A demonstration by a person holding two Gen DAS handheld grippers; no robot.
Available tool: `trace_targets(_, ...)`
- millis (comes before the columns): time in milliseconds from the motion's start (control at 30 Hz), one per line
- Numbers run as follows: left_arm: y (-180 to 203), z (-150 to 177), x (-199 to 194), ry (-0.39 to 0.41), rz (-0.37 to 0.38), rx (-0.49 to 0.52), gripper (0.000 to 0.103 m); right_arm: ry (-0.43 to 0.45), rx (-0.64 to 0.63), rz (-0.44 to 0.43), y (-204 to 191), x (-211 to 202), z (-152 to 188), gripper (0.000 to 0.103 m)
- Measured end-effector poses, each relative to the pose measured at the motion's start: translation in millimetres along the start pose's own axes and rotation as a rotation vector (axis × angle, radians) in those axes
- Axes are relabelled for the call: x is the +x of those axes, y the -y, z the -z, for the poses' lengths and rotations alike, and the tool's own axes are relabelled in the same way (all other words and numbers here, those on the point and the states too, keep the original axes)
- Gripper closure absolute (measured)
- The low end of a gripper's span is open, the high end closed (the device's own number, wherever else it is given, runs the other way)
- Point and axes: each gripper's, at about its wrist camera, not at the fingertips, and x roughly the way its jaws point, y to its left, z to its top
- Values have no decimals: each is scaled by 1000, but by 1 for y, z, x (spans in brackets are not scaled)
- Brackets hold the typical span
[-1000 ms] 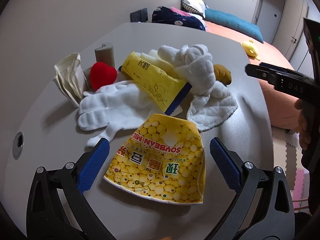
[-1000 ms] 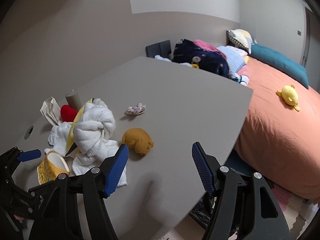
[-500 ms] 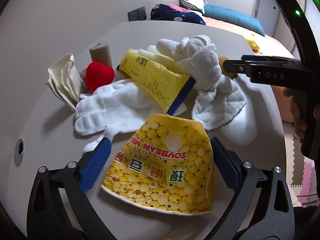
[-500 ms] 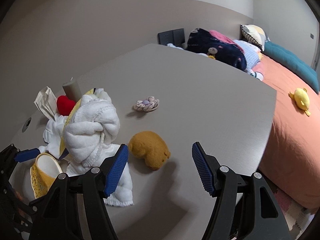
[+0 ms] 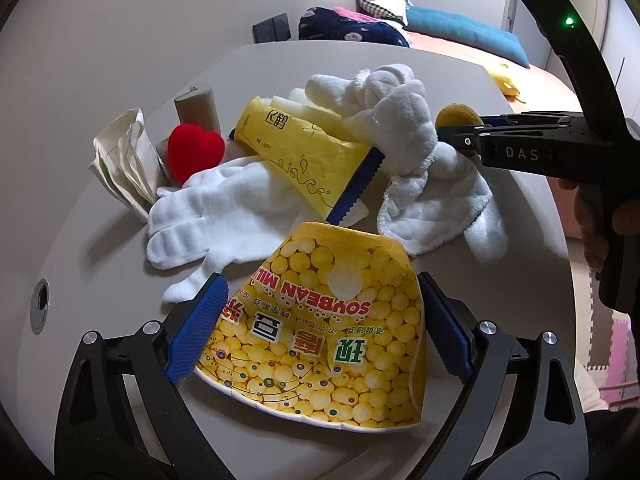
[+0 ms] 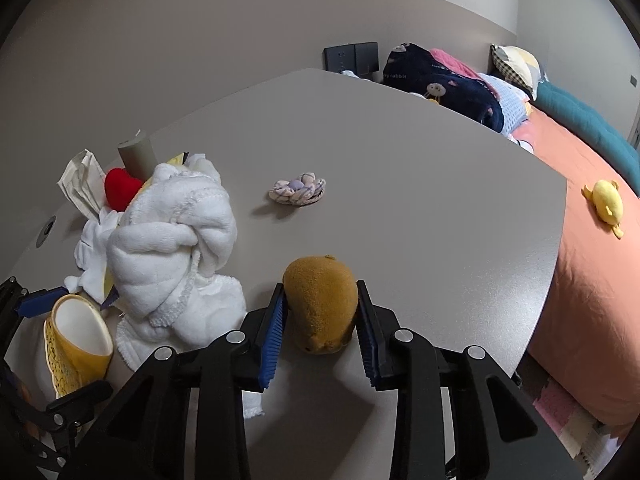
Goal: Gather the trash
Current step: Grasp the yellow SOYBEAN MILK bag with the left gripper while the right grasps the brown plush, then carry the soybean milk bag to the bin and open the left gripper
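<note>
A squashed yellow soybean-milk paper cup (image 5: 320,320) lies on the grey table (image 6: 420,184) between the blue pads of my left gripper (image 5: 320,332), which is open around it; the cup also shows in the right wrist view (image 6: 76,344). My right gripper (image 6: 320,320) has closed in on a brown plush toy (image 6: 320,308), its pads touching both sides. The toy shows in the left wrist view (image 5: 456,116) behind the right gripper's arm. A yellow wrapper (image 5: 304,152) and crumpled paper (image 5: 124,160) lie in the pile.
The pile also holds a white glove (image 5: 208,212), white towels (image 6: 172,248), a red heart (image 5: 194,152) and a grey cylinder (image 5: 198,106). A small fabric flower (image 6: 298,190) lies mid-table. An orange bed (image 6: 592,264) with a yellow duck toy (image 6: 606,204) stands past the table's right edge.
My right gripper moved forward to the brown plush toy and closed its jaws onto it. My left gripper edged closer around the yellow cup and stayed open.
</note>
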Motion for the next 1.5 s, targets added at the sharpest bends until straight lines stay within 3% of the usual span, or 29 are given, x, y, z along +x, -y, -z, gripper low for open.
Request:
trace_targets(367, 5, -3, -30, 63, -22, -20, 13, 61, 21, -2, 10, -39, 3, 68)
trace_targets(733, 38, -23, -50, 113, -10, -9, 13, 123, 56, 11, 37, -78, 9, 68)
trace_targets(1500, 148, -89, -35, 152, 120, 103, 13, 204, 214, 132, 152, -156, 43, 68)
